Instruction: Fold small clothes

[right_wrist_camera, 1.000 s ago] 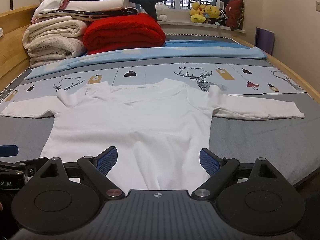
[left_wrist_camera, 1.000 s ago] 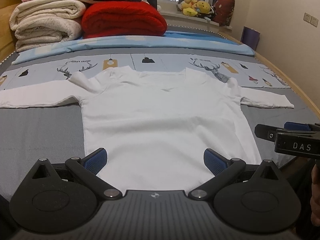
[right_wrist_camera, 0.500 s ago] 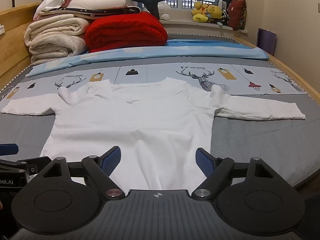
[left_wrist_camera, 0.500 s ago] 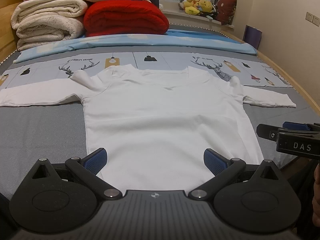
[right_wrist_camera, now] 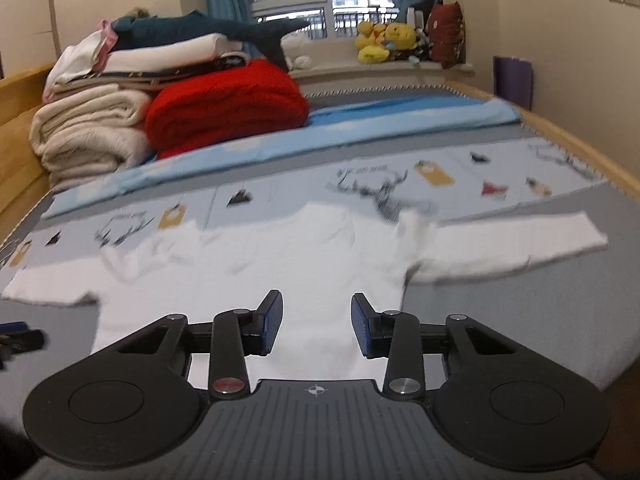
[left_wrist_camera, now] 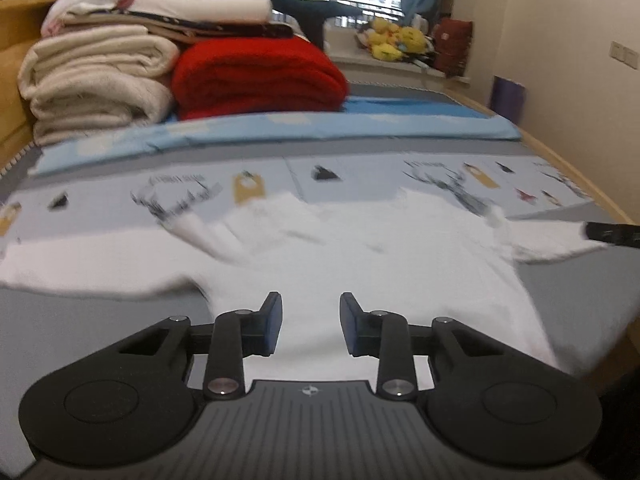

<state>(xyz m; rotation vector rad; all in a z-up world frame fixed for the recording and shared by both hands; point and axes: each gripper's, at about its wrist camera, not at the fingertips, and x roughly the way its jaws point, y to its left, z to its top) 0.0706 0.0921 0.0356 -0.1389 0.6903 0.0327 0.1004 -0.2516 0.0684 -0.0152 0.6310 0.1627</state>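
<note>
White long-sleeved shirt: flat on the grey bed cover, collar toward the stacked blankets and window, hem toward the cameras; sleeves stretched out left and right, long axis sleeve to sleeve across the bed. Left gripper: jaws closing, about a third apart, white cloth showing between the pads, grip on the hem impossible to confirm. Right gripper: jaws closing, under half apart, same doubt. Against half a second earlier: both sets of jaws much narrower, both views nearer to the shirt. Hem hidden behind the gripper bodies; printed sheet and shirt blurred; right gripper's tip cut off at the left view's edge.
</note>
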